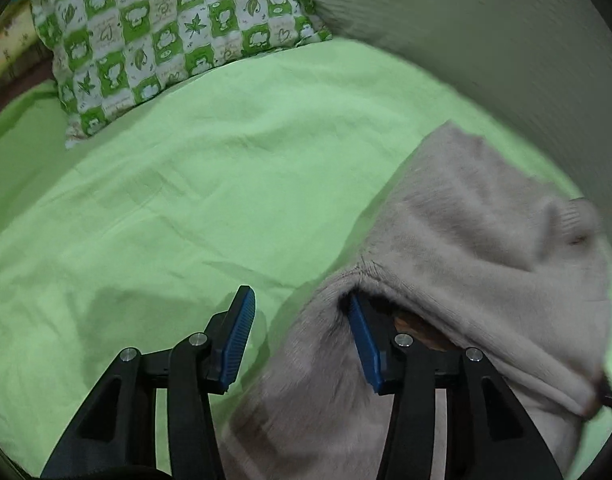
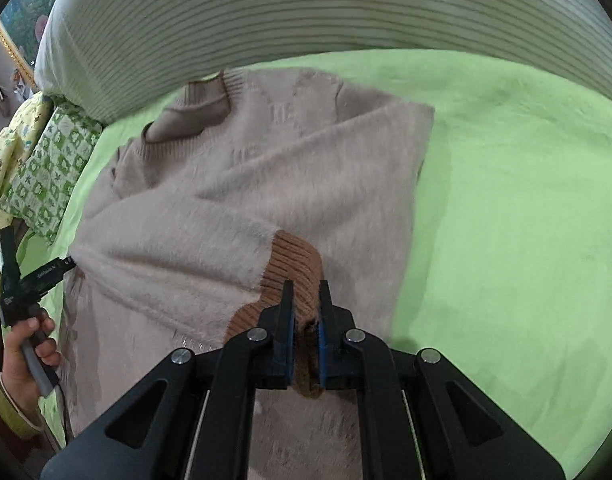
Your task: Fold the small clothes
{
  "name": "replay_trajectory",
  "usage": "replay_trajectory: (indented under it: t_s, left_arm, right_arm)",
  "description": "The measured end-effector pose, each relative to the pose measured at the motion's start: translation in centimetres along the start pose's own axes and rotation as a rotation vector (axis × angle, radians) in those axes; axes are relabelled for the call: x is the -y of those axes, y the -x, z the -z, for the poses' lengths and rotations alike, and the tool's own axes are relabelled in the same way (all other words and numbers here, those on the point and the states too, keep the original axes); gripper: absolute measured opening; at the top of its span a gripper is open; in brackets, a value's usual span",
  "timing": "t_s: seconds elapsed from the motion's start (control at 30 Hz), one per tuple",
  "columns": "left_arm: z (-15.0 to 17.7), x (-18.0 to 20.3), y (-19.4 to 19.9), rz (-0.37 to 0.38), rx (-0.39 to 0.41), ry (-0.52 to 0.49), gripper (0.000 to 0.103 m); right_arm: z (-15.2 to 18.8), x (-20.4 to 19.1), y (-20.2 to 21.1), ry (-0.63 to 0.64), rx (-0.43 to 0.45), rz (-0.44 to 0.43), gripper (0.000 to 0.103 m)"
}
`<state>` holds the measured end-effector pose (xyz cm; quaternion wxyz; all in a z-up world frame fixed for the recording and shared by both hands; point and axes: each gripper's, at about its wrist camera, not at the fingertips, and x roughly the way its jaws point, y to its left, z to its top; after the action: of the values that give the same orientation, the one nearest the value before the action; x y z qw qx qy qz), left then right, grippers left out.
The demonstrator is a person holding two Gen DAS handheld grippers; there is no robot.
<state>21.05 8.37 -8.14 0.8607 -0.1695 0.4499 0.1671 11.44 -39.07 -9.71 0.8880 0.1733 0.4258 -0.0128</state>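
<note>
So the fuzzy beige sweater (image 2: 241, 184) is lying spread on the green bed sheet (image 2: 506, 200), neck end up toward the big striped pillow (image 2: 306, 12). One sleeve is folded across the body, and its brown ribbed cuff (image 2: 293, 268) sits near the sweater's lower right edge. The right gripper (image 2: 306, 300) has its fingers pinched tight on that cuff, brown knit squashed between the blue pads.

Over on the sweater's left edge, the left gripper (image 1: 301, 312) has its fingers spread, one finger (image 1: 362, 340) tucked under a fold of the sweater and the other out over bare sheet, so nothing's really clamped. A hand (image 2: 23, 352) grips its handle.

Beyond the sweater's left side there's a green-and-white checked pillow (image 1: 165, 40) with leaf prints.
</note>
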Motion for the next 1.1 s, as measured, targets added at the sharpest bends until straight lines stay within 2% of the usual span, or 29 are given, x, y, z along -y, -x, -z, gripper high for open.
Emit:
replay_trajectory:
  t_s: [0.03, 0.1, 0.13, 0.17, 0.23, 0.3, 0.4, 0.5, 0.57, 0.6, 0.63, 0.67, 0.7, 0.73, 0.8, 0.83, 0.87, 0.93, 1.1]
  left_arm:
    - [-0.5, -0.6, 1.0, 0.043, 0.011, 0.018, 0.05]
    - [-2.4, -0.8, 2.4, 0.127, 0.025, 0.028, 0.059]
    - [-3.3, -0.7, 2.6, 0.148, 0.022, 0.026, 0.071]
    - [-4.8, -0.1, 2.4, 0.175, 0.008, 0.021, 0.078]
    - [-7.4, 1.6, 0.8, 0.23, -0.041, -0.015, 0.08]
    - [-8.9, 3.5, -1.4, 0.229, -0.1, -0.068, 0.081]
    - [-10.0, 7.2, -5.9, 0.225, -0.241, -0.184, 0.081]
    - [-10.1, 9.3, -8.7, 0.153, -0.291, -0.269, 0.081]
    - [-9.9, 10.1, -9.9, 0.161, -0.312, -0.286, 0.08]
    - [-9.7, 10.5, -10.0, 0.17, -0.302, -0.295, 0.078]
    - [-9.6, 10.7, -9.8, 0.182, -0.285, -0.302, 0.056]
    - [-9.4, 10.7, -9.5, 0.228, -0.273, -0.3, 0.025]
    - [-9.2, 10.6, -9.0, 0.271, -0.26, -0.276, 0.017]
    - [-9.2, 10.3, -8.5, 0.268, -0.234, -0.257, 0.011]
    - [-9.5, 9.2, -7.0, 0.289, -0.17, -0.196, 0.009]
    - [-9.7, 7.9, -5.7, 0.328, -0.114, -0.131, 0.009]
    - [-9.7, 7.1, -5.0, 0.336, -0.082, -0.097, 0.008]
    - [-9.3, 5.8, -4.3, 0.339, -0.033, -0.047, 0.007]
    - [-7.0, 5.4, -5.2, 0.287, -0.022, -0.009, 0.007]
  right_arm:
    - [0.0, -0.2, 0.4, 0.008, 0.005, -0.005, 0.009]
    - [-0.3, -0.3, 0.9, 0.012, 0.014, -0.02, 0.009]
    - [-0.4, -0.3, 1.1, 0.011, 0.015, -0.028, 0.009]
    - [-0.4, -0.3, 1.2, 0.016, 0.012, -0.029, 0.009]
    - [-0.3, -0.8, 1.0, 0.041, 0.0, -0.013, 0.009]
    - [0.1, -1.0, 1.1, 0.055, -0.006, -0.002, 0.009]
    - [0.8, -0.8, 1.4, 0.045, -0.018, -0.013, 0.009]
    - [0.8, -0.5, 1.5, 0.028, -0.019, -0.027, 0.009]
    - [0.5, -0.5, 1.5, 0.017, -0.015, -0.033, 0.009]
    - [0.3, -0.6, 1.5, 0.016, -0.012, -0.035, 0.009]
    - [0.2, -0.7, 1.5, 0.021, -0.011, -0.033, 0.009]
    - [0.1, -0.8, 1.4, 0.024, -0.01, -0.031, 0.009]
    - [0.1, -0.8, 1.5, 0.023, -0.009, -0.03, 0.009]
    - [-0.1, -0.8, 1.5, 0.021, -0.007, -0.029, 0.009]
    - [-0.6, -0.8, 2.2, 0.016, 0.022, -0.031, 0.009]
    - [-1.1, -0.7, 3.1, 0.006, 0.067, -0.05, 0.009]
    - [-1.6, -0.7, 3.9, 0.001, 0.102, -0.064, 0.009]
    - [-2.5, -0.7, 4.6, 0.013, 0.141, -0.029, 0.009]
    - [-2.3, 0.8, -0.4, 0.006, 0.012, 0.058, 0.01]
